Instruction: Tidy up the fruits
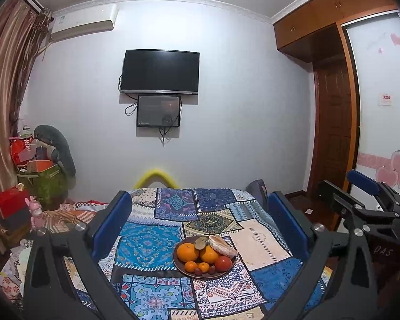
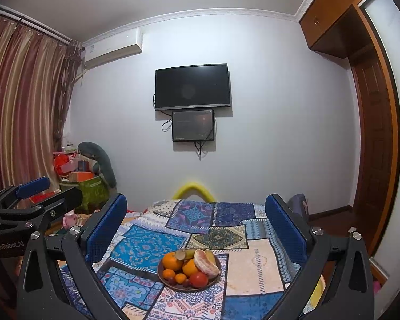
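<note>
Both claws hang wide and empty over the worktop (image 1: 258, 242), the left claw (image 1: 200, 218) and the right claw (image 2: 196, 221) aimed at the same brown plate (image 1: 226, 273) sitting mid-cloth, well short of either. It is heaped: two large oranges (image 1: 188, 252), small tangerines (image 1: 191, 266), a red tomato-like fruit (image 1: 223, 263), a peeled pomelo wedge (image 1: 222, 245) and dark little fruits at the front rim. I'd judge the oranges firm and round, apt to roll, best taken across the middle. The wedge looks soft and would bruise. The pile is tight, so lifting one may shift its neighbours. A TV (image 1: 160, 71) hangs on the far wall; nothing stands between claws and plate.
</note>
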The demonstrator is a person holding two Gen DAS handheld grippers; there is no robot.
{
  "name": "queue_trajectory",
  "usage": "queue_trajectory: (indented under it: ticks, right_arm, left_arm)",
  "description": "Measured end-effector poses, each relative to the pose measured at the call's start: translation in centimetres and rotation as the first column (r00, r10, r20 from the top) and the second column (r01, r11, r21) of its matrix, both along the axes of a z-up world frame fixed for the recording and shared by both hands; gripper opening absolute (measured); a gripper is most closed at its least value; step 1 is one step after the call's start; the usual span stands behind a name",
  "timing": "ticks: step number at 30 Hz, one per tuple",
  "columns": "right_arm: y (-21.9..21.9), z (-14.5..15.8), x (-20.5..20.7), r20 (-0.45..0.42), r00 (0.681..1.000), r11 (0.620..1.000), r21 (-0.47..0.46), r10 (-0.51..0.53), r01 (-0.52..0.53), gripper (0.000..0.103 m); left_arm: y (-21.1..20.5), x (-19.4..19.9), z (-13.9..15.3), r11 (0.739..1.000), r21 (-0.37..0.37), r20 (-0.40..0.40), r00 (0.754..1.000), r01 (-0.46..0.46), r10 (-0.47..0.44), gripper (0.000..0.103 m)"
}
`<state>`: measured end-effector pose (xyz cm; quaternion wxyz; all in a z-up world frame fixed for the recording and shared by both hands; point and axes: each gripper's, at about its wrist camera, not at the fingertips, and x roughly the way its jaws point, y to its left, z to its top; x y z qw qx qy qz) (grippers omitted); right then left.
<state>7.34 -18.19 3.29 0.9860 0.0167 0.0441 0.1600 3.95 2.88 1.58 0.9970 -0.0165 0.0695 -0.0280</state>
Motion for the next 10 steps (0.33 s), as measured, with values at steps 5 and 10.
queue_trajectory:
  ticks: [5, 10]
  right_arm:
    - [0.03, 0.03, 0.23, 0.000, 1.000, 1.000, 0.001, -0.008, 0.008, 0.103]
    - [0.04, -0.07, 0.52, -0.008, 1.000, 1.000, 0.004, -0.006, 0.006, 0.103]
  left_arm:
    - [0.18, 0.25, -0.13, 1.000, -0.010, -0.013, 1.000, 0.010, -0.010, 0.103]
    - [0.08, 0.48, -0.37, 1.000, -0.005, -0.020, 1.000, 0.013, -0.013, 0.103]
